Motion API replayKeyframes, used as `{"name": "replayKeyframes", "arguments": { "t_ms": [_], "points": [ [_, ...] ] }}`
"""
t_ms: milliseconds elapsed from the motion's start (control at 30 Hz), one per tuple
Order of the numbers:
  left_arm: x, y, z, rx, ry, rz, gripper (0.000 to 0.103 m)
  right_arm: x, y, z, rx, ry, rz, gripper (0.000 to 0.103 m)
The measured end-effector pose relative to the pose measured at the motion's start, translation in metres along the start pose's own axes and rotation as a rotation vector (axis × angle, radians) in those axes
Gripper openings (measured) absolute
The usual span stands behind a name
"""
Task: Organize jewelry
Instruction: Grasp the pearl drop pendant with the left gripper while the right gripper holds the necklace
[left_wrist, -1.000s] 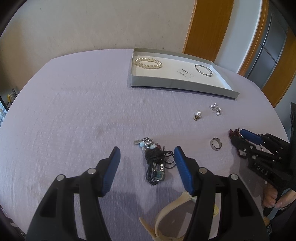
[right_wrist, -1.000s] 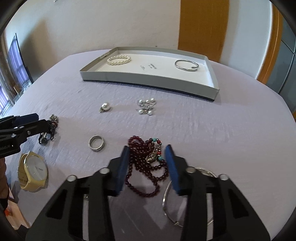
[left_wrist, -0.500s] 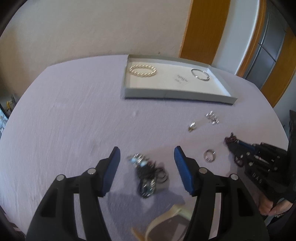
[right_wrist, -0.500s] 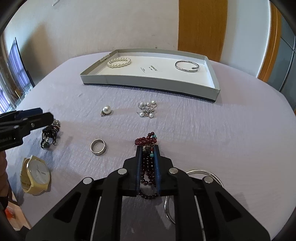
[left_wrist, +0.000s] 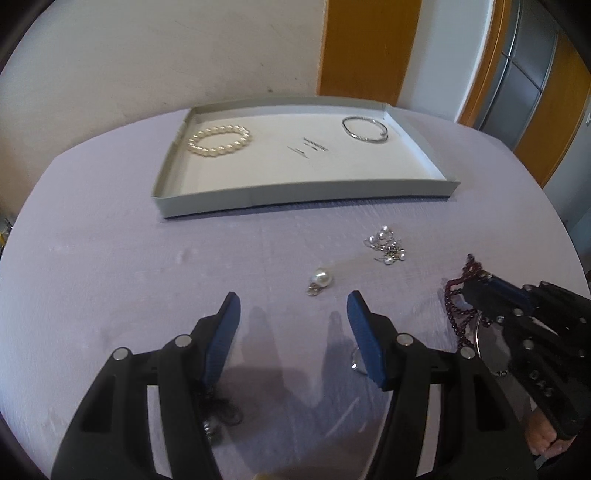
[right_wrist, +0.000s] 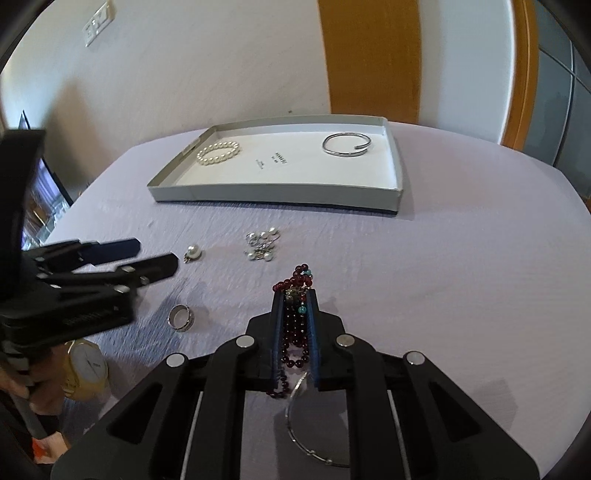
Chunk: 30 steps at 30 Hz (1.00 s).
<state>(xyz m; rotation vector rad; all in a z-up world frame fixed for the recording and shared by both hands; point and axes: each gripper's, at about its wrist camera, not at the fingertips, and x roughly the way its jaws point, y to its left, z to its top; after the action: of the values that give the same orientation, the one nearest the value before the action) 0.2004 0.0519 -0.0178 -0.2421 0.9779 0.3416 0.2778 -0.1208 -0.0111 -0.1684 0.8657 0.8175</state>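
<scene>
Right gripper: jaws closed on the dark red bead necklace, strands bunched between the blue pads, one loop standing out past the tips and another hanging below near the table. Risk: only part of the strand is pinched; the loose loops may slide free on the way to the tray, or snag.

Thin silver hoop: lies directly under the right gripper, touching or very close to the hanging beads. Risk: the dangling loop may hook it and drag it along.

Left gripper: jaws wide open, holding nothing, above the lilac cloth. Dark corded bundle sits beneath its left finger; a ring edge shows just beside its right pad. Risk: closing here may catch neither cleanly, or nudge the ring.

Single pearl pendant: just beyond the left jaws. Round; judged likely to roll if brushed.

Silver pearl cluster: farther right, loose on the cloth.

Gold watch: near left edge, close to the left hand.

Tray: far centre, holding pearl bracelet at left and silver bangle at right. Risk: a careless drop may tangle the beads with either, or catch the tray's near wall.
</scene>
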Motion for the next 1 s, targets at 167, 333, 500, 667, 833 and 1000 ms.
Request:
{"name": "replayKeyframes", "arguments": {
  "t_ms": [167,333,500,667,833,1000],
  "points": [
    [0.012,-0.008,0.001,0.013,0.037,-0.017,0.049,0.000,-0.010,0.000,0.032,0.002,0.015,0.012],
    [0.017,-0.015,0.006,0.029,0.044,-0.005,0.049,0.004,-0.017,0.002,0.058,0.007,0.030,0.012],
    [0.020,-0.016,0.011,0.031,0.039,0.007,0.036,0.005,-0.021,0.002,0.069,0.009,0.039,0.012],
    [0.020,-0.017,0.012,0.038,0.031,0.006,0.025,0.005,-0.024,0.001,0.083,0.008,0.047,0.012],
    [0.020,-0.018,0.012,0.044,0.024,0.012,0.014,0.006,-0.023,0.001,0.087,0.009,0.047,0.012],
    [0.020,-0.021,0.013,0.051,0.021,0.010,0.013,0.006,-0.024,0.000,0.095,0.012,0.050,0.012]
  ]
}}
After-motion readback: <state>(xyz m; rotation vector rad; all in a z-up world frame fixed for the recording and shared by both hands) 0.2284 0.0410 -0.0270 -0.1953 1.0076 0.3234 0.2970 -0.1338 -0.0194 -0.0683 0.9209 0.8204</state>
